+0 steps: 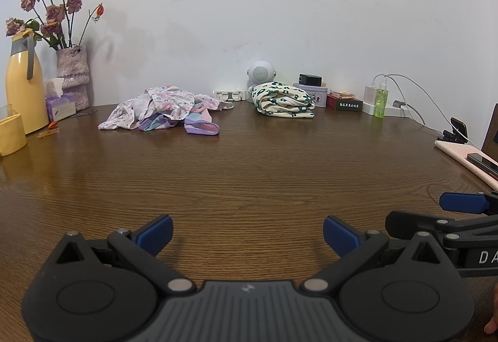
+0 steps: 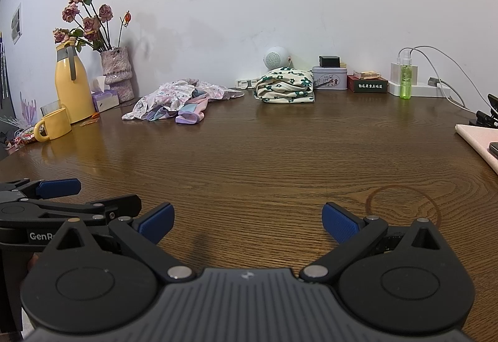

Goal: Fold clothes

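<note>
A crumpled pile of pink, white and lilac floral clothes (image 1: 162, 108) (image 2: 180, 99) lies at the far side of the brown wooden table (image 1: 249, 174) (image 2: 264, 161). To its right sits a folded cream garment with green flowers (image 1: 283, 100) (image 2: 284, 85). My left gripper (image 1: 247, 236) is low over the near table edge, open, with nothing between its blue pads. My right gripper (image 2: 247, 222) hovers beside it, also open and empty. Each gripper shows at the edge of the other's view. Both are far from the clothes.
Along the back wall stand a yellow jug (image 1: 21, 83), a yellow mug (image 2: 54, 124), a vase of dried roses (image 1: 73, 77), a tissue box (image 1: 59, 104), a round white speaker (image 1: 260, 76), tins and boxes (image 1: 312, 90), a green spray bottle (image 1: 380, 100) and chargers with cables. A pink pad with a phone (image 1: 479, 161) lies at the right.
</note>
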Demonstrator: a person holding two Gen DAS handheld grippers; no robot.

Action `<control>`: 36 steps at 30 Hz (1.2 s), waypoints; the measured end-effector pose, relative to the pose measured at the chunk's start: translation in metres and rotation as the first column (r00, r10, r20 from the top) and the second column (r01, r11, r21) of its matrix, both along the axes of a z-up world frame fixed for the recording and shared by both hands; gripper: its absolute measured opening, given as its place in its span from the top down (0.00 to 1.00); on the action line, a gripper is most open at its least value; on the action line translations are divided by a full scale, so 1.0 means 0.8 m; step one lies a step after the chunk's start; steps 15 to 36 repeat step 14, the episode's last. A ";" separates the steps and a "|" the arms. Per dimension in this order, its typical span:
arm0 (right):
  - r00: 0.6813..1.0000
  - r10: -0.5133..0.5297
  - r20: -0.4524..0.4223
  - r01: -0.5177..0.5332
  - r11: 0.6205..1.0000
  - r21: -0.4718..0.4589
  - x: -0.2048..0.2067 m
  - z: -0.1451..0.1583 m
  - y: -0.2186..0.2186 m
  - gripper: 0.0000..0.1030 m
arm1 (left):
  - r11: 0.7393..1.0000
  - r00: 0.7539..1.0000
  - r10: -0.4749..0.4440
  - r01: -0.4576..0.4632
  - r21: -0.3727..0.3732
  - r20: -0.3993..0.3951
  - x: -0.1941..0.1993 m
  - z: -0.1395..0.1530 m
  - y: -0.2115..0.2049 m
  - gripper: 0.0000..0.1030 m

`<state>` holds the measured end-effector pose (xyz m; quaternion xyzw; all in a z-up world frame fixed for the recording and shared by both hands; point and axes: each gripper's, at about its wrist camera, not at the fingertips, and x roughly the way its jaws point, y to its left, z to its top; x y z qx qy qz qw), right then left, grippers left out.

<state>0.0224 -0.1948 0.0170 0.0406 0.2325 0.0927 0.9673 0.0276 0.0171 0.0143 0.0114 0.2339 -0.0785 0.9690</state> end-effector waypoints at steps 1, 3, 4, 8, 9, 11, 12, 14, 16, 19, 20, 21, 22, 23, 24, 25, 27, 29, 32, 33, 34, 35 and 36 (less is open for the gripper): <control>1.000 0.000 0.000 0.000 1.000 0.000 0.000 0.000 0.000 0.00 | 1.000 1.000 0.000 0.000 0.001 0.001 0.000 0.000 0.000 0.00; 1.000 -0.001 0.000 0.001 1.000 0.000 0.000 0.000 0.000 0.00 | 1.000 1.000 0.000 0.000 0.002 0.002 -0.001 0.000 0.000 0.00; 1.000 -0.001 0.001 0.001 1.000 0.000 0.000 0.000 0.000 0.00 | 1.000 1.000 0.000 0.000 0.002 0.002 -0.001 0.000 0.000 0.00; 1.000 -0.002 0.001 0.002 1.000 0.000 0.000 -0.001 0.001 0.00 | 1.000 1.000 -0.002 0.002 0.000 0.004 -0.001 -0.001 0.000 0.00; 1.000 -0.002 0.001 0.002 1.000 0.000 0.000 -0.001 0.001 0.00 | 1.000 1.000 0.000 0.000 0.000 0.008 -0.002 -0.001 0.001 0.00; 1.000 -0.002 0.001 0.002 1.000 0.001 0.000 -0.001 0.001 0.00 | 1.000 1.000 0.001 -0.001 -0.001 0.012 -0.003 0.000 0.001 0.00; 1.000 -0.002 0.001 0.002 1.000 0.001 0.000 -0.001 0.001 0.00 | 1.000 1.000 0.002 -0.001 -0.001 0.014 -0.004 0.000 0.001 0.00; 1.000 -0.002 0.001 0.002 1.000 0.001 0.000 -0.001 0.001 0.00 | 1.000 1.000 0.001 -0.001 0.002 0.015 -0.004 -0.001 0.000 0.00; 1.000 -0.002 0.001 0.002 1.000 0.001 0.000 -0.001 0.001 0.00 | 1.000 1.000 0.001 -0.001 0.002 0.015 -0.004 -0.001 0.000 0.00; 1.000 -0.002 0.001 0.002 1.000 0.001 0.000 -0.001 0.001 0.00 | 1.000 1.000 0.001 -0.001 0.002 0.015 -0.004 -0.001 0.000 0.00; 1.000 -0.002 0.001 0.002 1.000 0.001 0.000 -0.001 0.001 0.00 | 1.000 1.000 0.001 -0.001 0.002 0.015 -0.004 -0.001 0.000 0.00; 1.000 -0.002 0.001 0.002 1.000 0.001 0.000 -0.001 0.001 0.00 | 1.000 1.000 0.001 -0.001 0.002 0.015 -0.004 -0.001 0.000 0.00; 1.000 -0.002 0.001 0.002 1.000 0.001 0.000 -0.001 0.001 0.00 | 1.000 1.000 0.001 -0.001 0.002 0.015 -0.004 -0.001 0.000 0.00; 1.000 -0.002 0.001 0.002 1.000 0.001 0.000 -0.001 0.001 0.00 | 1.000 1.000 0.001 -0.001 0.002 0.015 -0.004 -0.001 0.000 0.00; 1.000 -0.002 0.001 0.002 1.000 0.001 0.000 -0.001 0.001 0.00 | 1.000 1.000 0.001 -0.001 0.002 0.015 -0.004 -0.001 0.000 0.00; 1.000 -0.002 0.001 0.002 1.000 0.001 0.000 -0.001 0.001 0.00 | 1.000 1.000 0.001 -0.001 0.002 0.015 -0.004 -0.001 0.000 0.00; 1.000 -0.002 0.001 0.002 1.000 0.001 0.000 -0.001 0.001 0.00 | 1.000 1.000 0.001 -0.001 0.002 0.015 -0.004 -0.001 0.000 0.00; 1.000 -0.002 0.001 0.002 1.000 0.001 0.000 -0.001 0.001 0.00 | 1.000 1.000 0.001 -0.001 0.002 0.015 -0.004 -0.001 0.000 0.00; 1.000 -0.002 0.001 0.002 1.000 0.001 0.000 -0.001 0.001 0.00 | 1.000 1.000 0.001 -0.001 0.002 0.015 -0.004 -0.001 0.000 0.00; 1.000 -0.002 0.001 0.002 1.000 0.001 0.000 -0.001 0.001 0.00 | 1.000 1.000 0.001 -0.001 0.002 0.015 -0.004 -0.001 0.000 0.00; 1.000 -0.002 0.001 0.002 1.000 0.001 0.000 -0.001 0.001 0.00 | 1.000 1.000 0.001 -0.001 0.002 0.015 -0.004 -0.001 0.000 0.00; 1.000 -0.002 0.001 0.002 1.000 0.001 0.000 -0.001 0.001 0.00 | 1.000 1.000 0.001 -0.001 0.002 0.015 -0.004 -0.001 0.000 0.00; 1.000 -0.002 0.001 0.002 1.000 0.001 0.000 -0.001 0.001 0.00 | 1.000 1.000 0.001 -0.001 0.002 0.015 -0.004 -0.001 0.000 0.00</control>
